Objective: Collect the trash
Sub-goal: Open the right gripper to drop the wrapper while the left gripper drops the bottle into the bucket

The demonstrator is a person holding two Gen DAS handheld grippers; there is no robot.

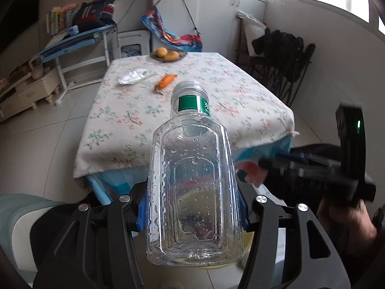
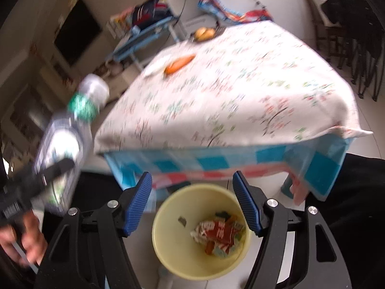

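My left gripper (image 1: 192,207) is shut on a clear empty plastic bottle (image 1: 192,183) with a green neck label and silver cap; it also shows in the right wrist view (image 2: 65,142), held off the table's left front. My right gripper (image 2: 192,202) is open and empty, directly above a yellow bin (image 2: 168,248) holding crumpled wrappers (image 2: 219,236). On the floral tablecloth (image 1: 216,110) lie an orange wrapper (image 1: 166,82) and a crumpled white wrapper (image 1: 134,75), both far from the grippers.
A plate of fruit (image 1: 168,54) sits at the table's far edge. A blue rack (image 1: 79,38) with clothes stands at the back left, white cabinets (image 1: 211,16) behind, dark folding chairs (image 1: 284,57) at right. The bin stands on the floor before the table's front edge.
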